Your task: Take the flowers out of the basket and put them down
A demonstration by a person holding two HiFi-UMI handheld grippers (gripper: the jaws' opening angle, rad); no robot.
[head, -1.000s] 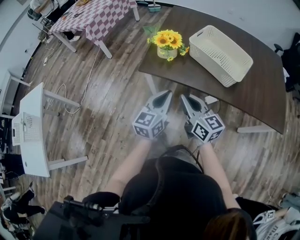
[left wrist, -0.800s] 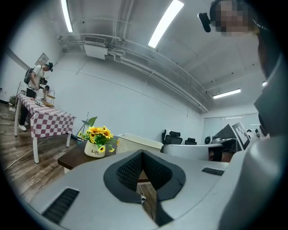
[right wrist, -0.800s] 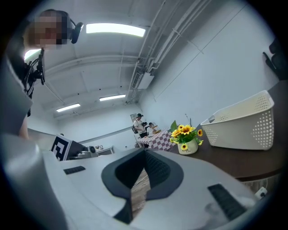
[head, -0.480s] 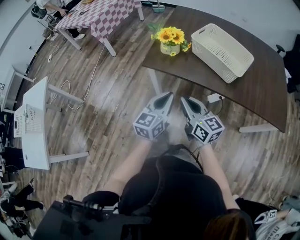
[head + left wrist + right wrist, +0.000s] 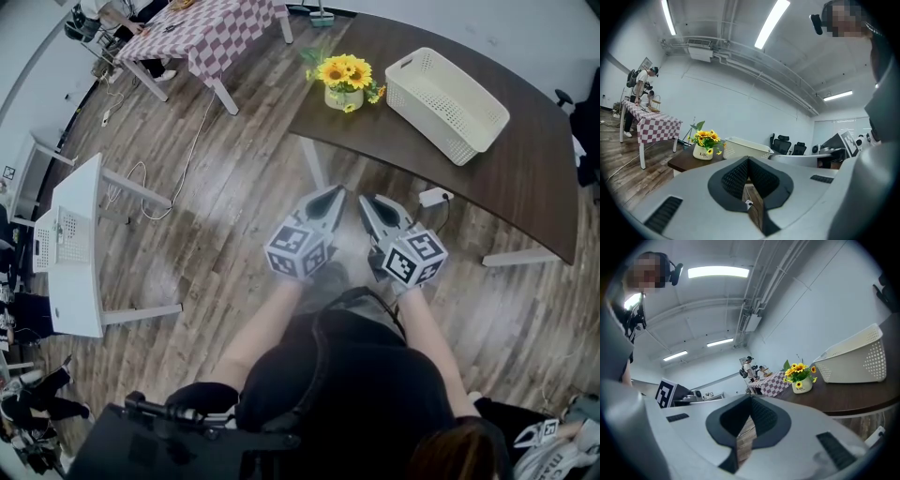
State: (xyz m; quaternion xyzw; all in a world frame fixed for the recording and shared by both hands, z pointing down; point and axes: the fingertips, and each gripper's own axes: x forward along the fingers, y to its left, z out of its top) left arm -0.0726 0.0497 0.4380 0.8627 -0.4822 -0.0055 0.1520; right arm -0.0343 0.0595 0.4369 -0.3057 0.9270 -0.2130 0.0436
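Note:
A white pot of yellow sunflowers [image 5: 344, 82] stands on the near left corner of a dark brown table [image 5: 487, 178]. It is outside the cream perforated basket [image 5: 448, 105], which lies beside it and looks empty. Both grippers are held side by side over the wooden floor, short of the table. My left gripper [image 5: 334, 193] and my right gripper [image 5: 367, 201] are shut with nothing between the jaws. The left gripper view shows the flowers [image 5: 706, 139] and the basket [image 5: 746, 147] ahead beyond the shut left gripper [image 5: 749, 160]. Beyond the shut right gripper [image 5: 750, 401], the right gripper view shows the flowers [image 5: 799, 373] and the basket [image 5: 855, 359].
A checked-cloth table [image 5: 220, 33] with people at it stands at the far left. A white desk [image 5: 80, 239] is at the left, with a cable trailing on the floor. A white power adapter [image 5: 433, 197] lies under the dark table's edge. Black office chairs [image 5: 785, 142] stand behind.
In the head view the dark table, flowers and basket have drifted slightly up and right. Both grippers stay shut and side by side.

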